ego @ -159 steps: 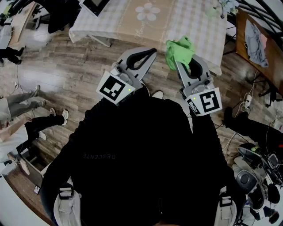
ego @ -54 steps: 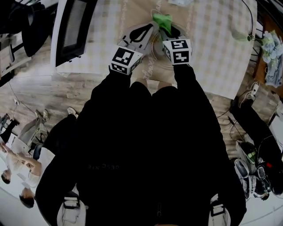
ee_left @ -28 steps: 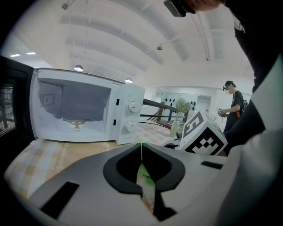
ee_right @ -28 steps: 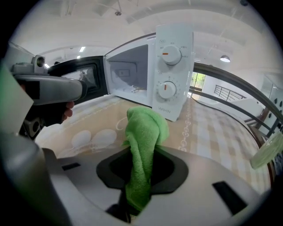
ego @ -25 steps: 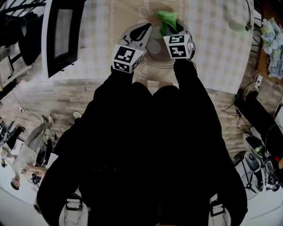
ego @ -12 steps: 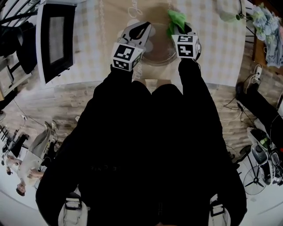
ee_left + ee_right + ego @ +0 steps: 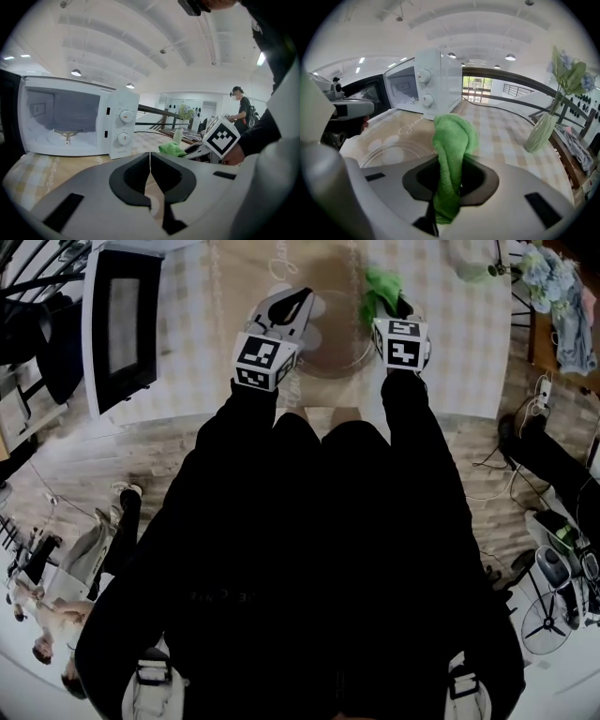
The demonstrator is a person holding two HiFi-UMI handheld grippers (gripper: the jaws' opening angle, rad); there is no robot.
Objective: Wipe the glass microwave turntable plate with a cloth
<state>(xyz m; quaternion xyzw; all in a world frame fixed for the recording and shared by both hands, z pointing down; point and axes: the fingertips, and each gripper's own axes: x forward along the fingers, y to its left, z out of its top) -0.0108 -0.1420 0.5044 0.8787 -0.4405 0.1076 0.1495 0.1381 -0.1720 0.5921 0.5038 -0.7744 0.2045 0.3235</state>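
Head view: glass turntable plate (image 7: 333, 341) lies flat on the table (image 7: 459, 352), near its front edge, between the two grippers. Left gripper (image 7: 304, 294) sits over the plate's left rim; right gripper (image 7: 390, 304) over the right rim, with the green cloth (image 7: 380, 281) sticking out beyond its tips. Microwave (image 7: 117, 324) stands well to the left with its door open. Vase (image 7: 469, 257) is at the far right.

Left gripper view: left gripper (image 7: 150, 159) has its jaws together with nothing between them. Microwave (image 7: 75, 119) cavity is empty, only the drive hub showing. The plate itself is hidden under the gripper body here.

Right gripper view: right gripper (image 7: 451, 165) is clamped on the cloth (image 7: 453, 133), which is bunched and stands up past the jaws. Plate (image 7: 391, 152) lies low and left of the cloth, apparently not touched by it.

Judgement: plate out and cloth in hand, so setup is done; no sign of wiping yet, so the whole surface is left. Nothing lies on the plate; the left gripper is the only thing near the wipe path
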